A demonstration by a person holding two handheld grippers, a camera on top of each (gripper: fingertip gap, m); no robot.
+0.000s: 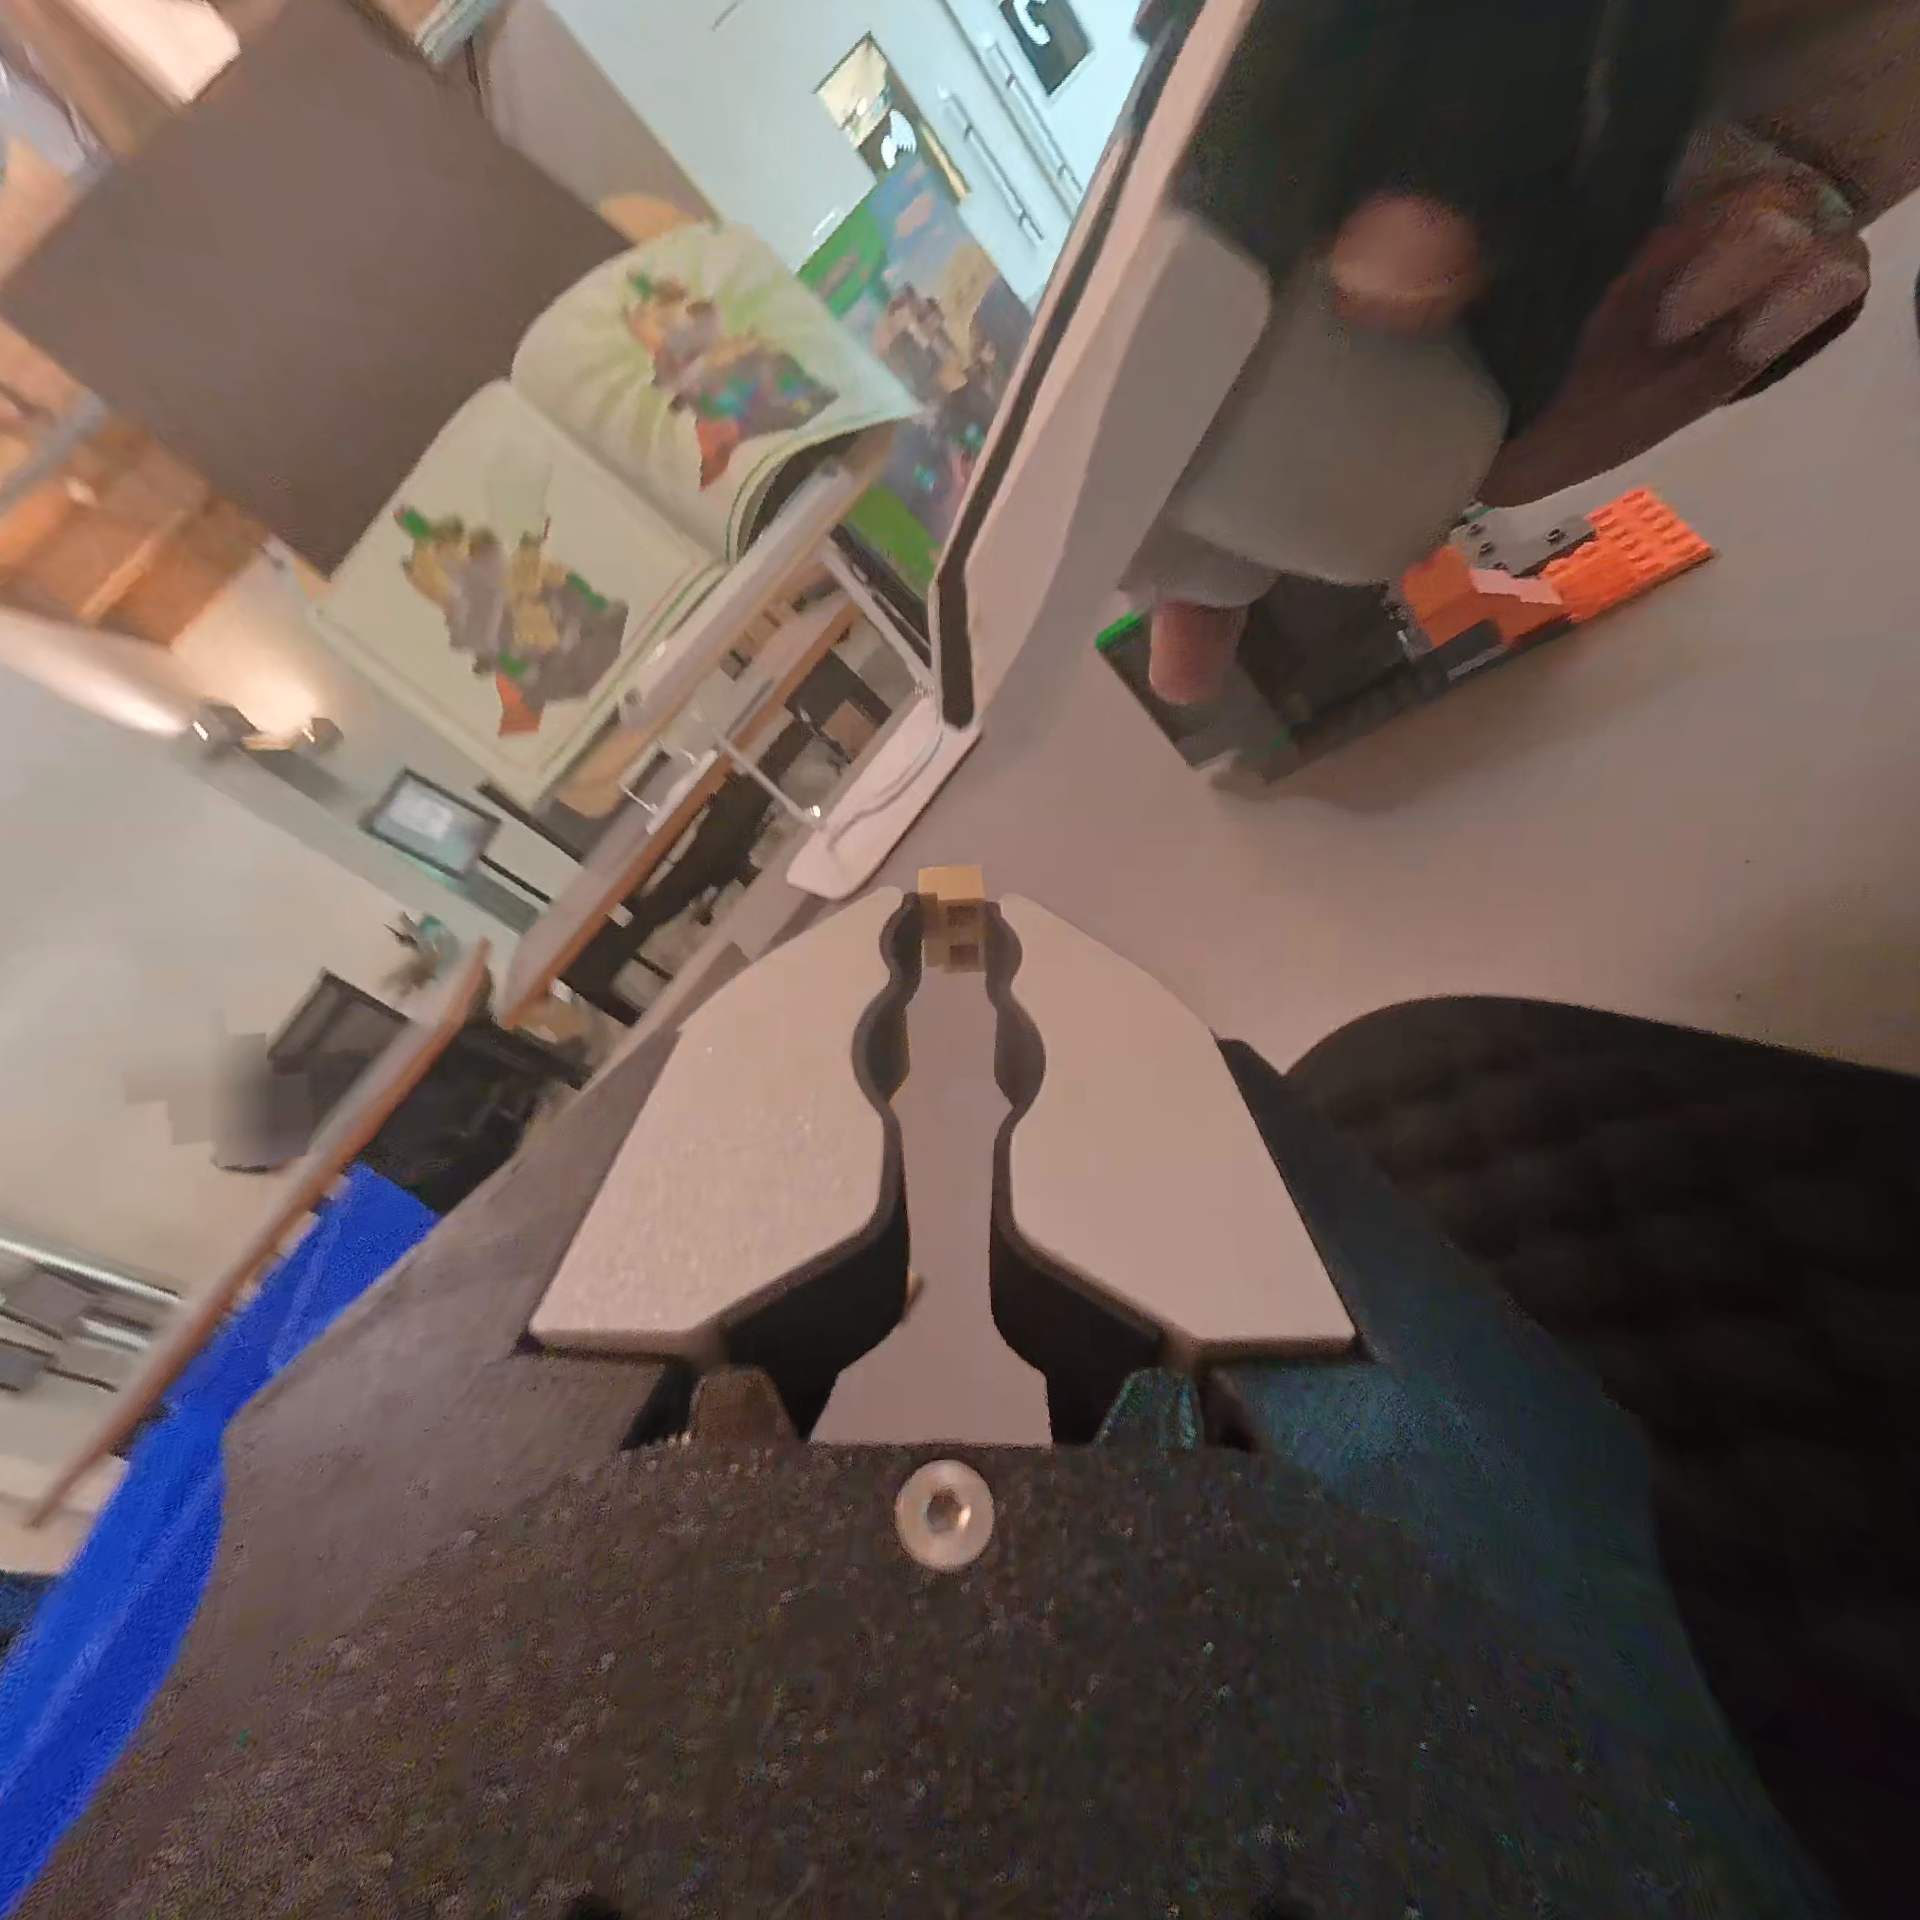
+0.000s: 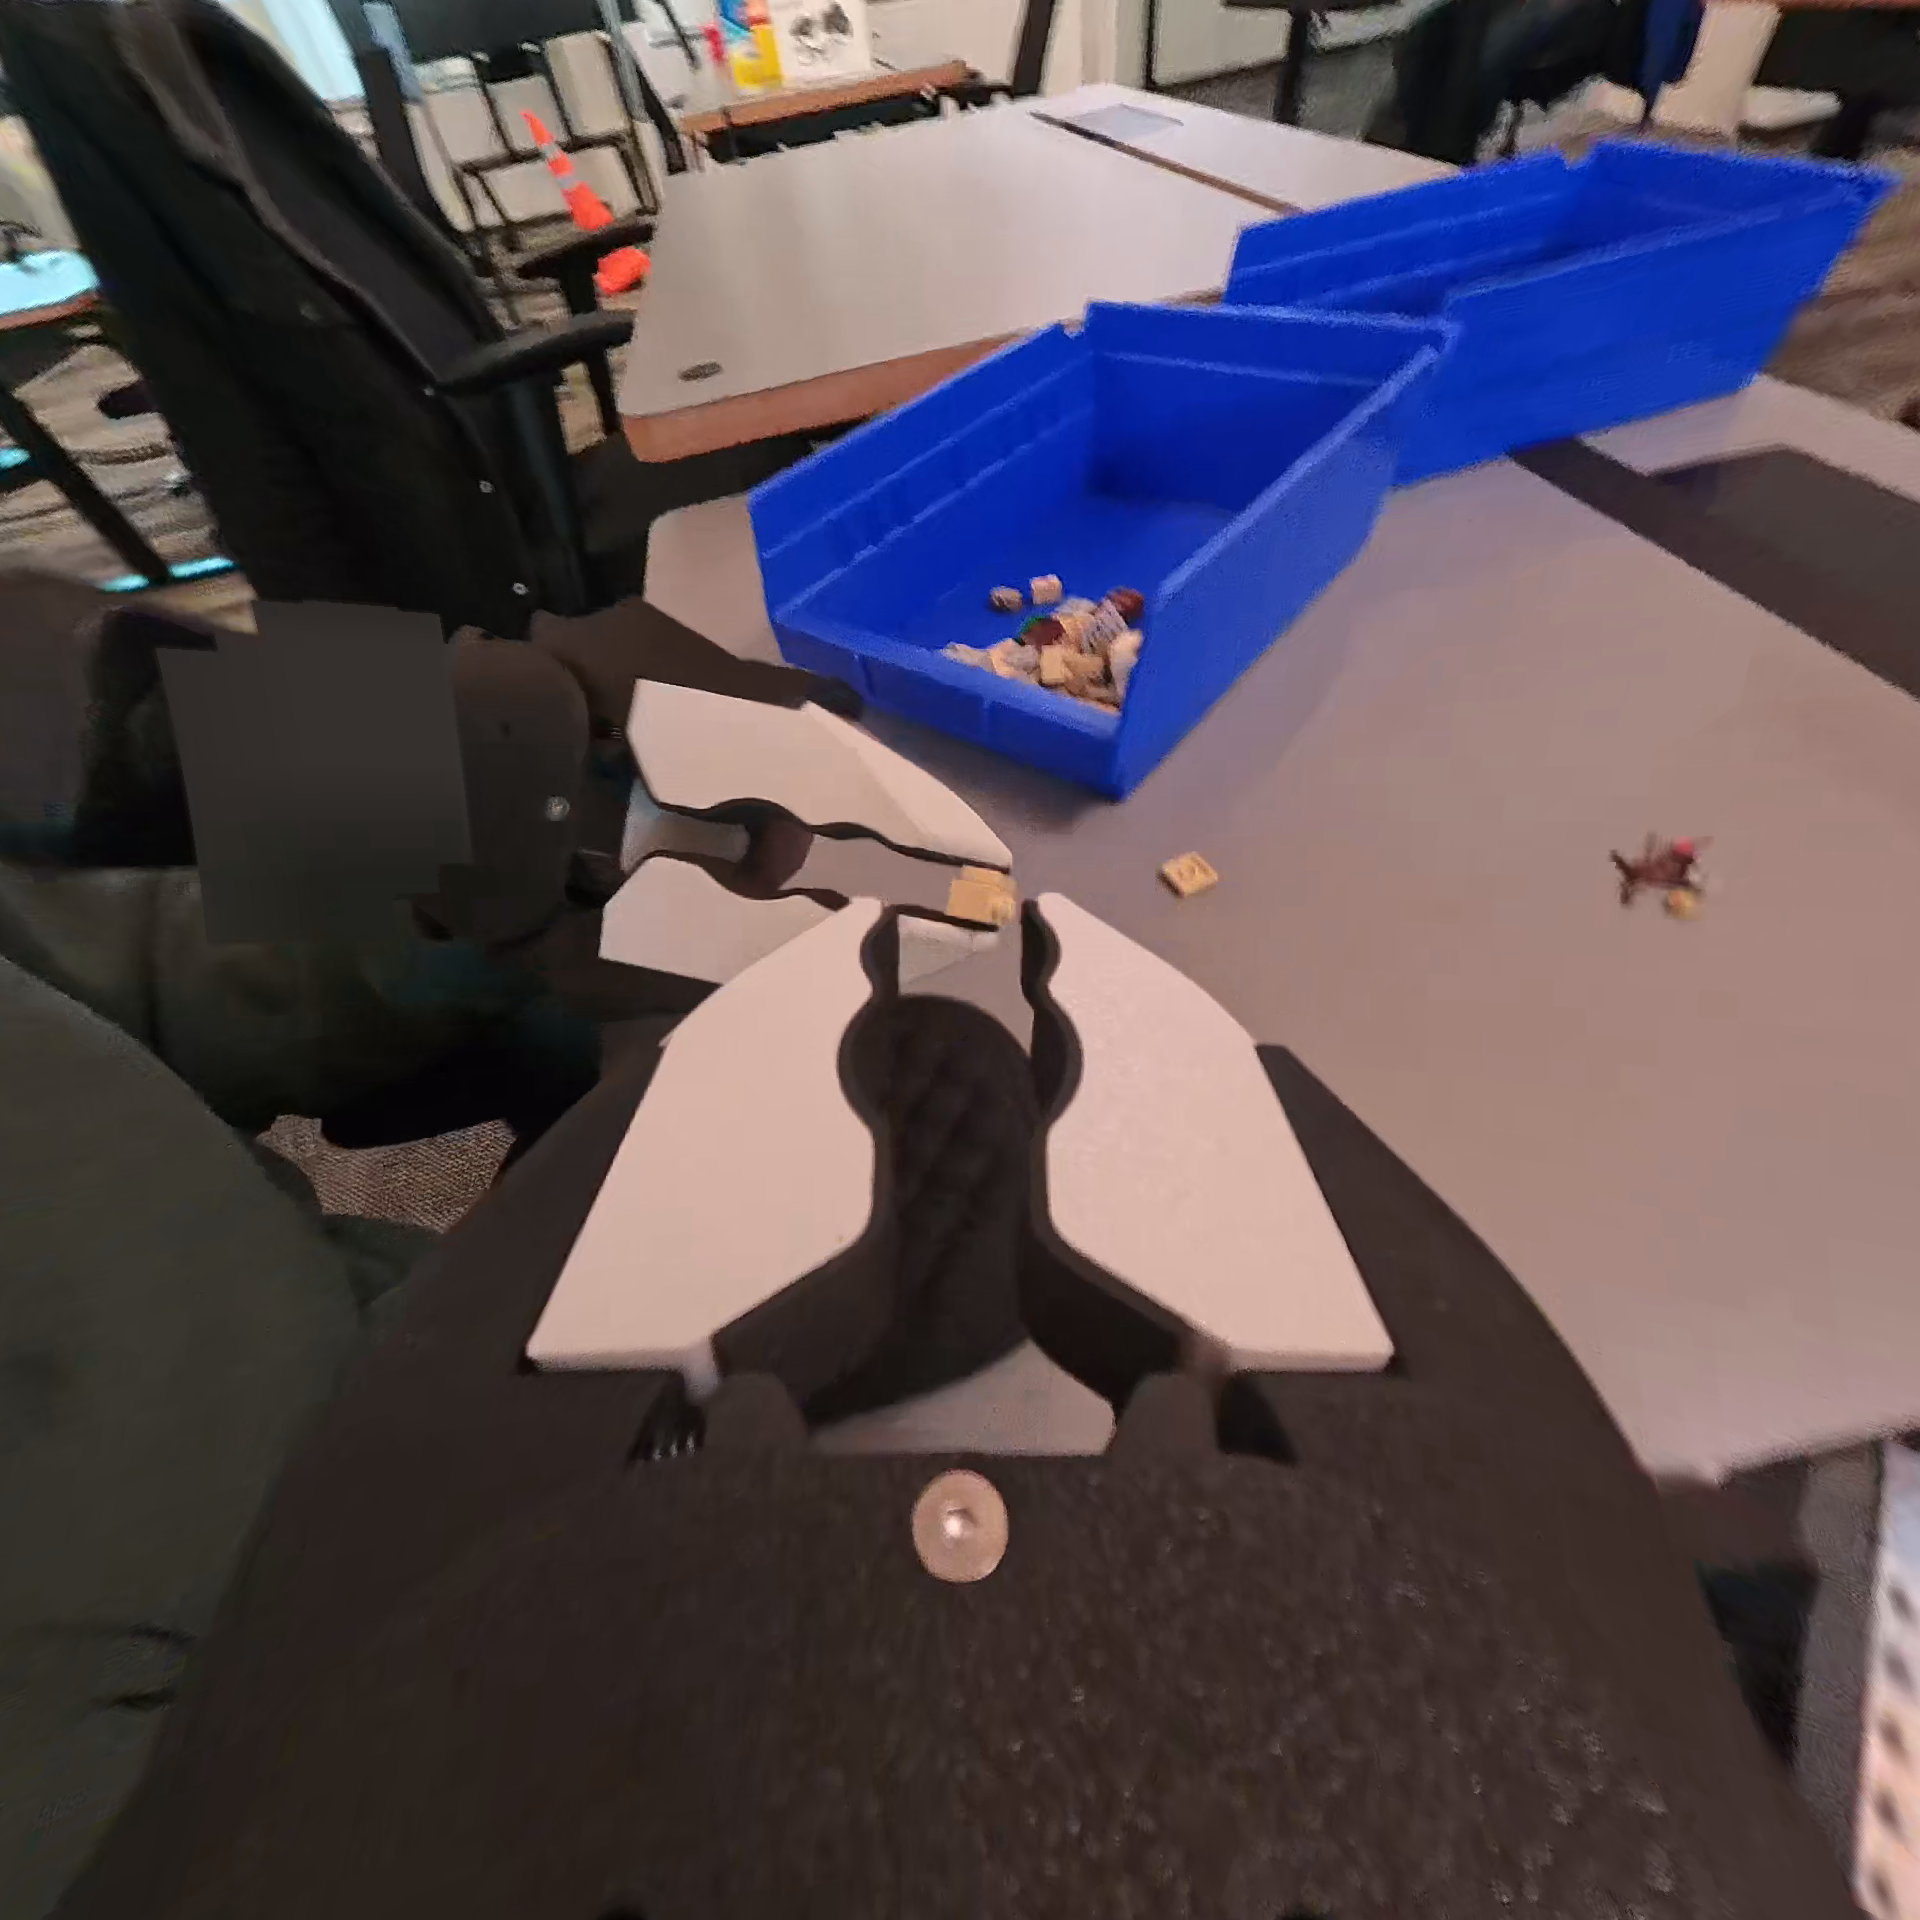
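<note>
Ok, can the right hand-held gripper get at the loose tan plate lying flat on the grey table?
Probably yes: the small tan plate lies alone on the grey table, just right of the open right hand-held gripper, nothing between.

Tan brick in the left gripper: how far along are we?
Done: an orange and dark block build stands on the table. In hand: the left gripper pinches the tan brick; the right gripper is open beside it. Left: a loose tan plate and pieces in the blue bin.

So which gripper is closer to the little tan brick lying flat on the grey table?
Right. The right gripper is open, just short of the little flat tan brick. The left gripper comes in from further away, shut on another small tan brick.
</note>
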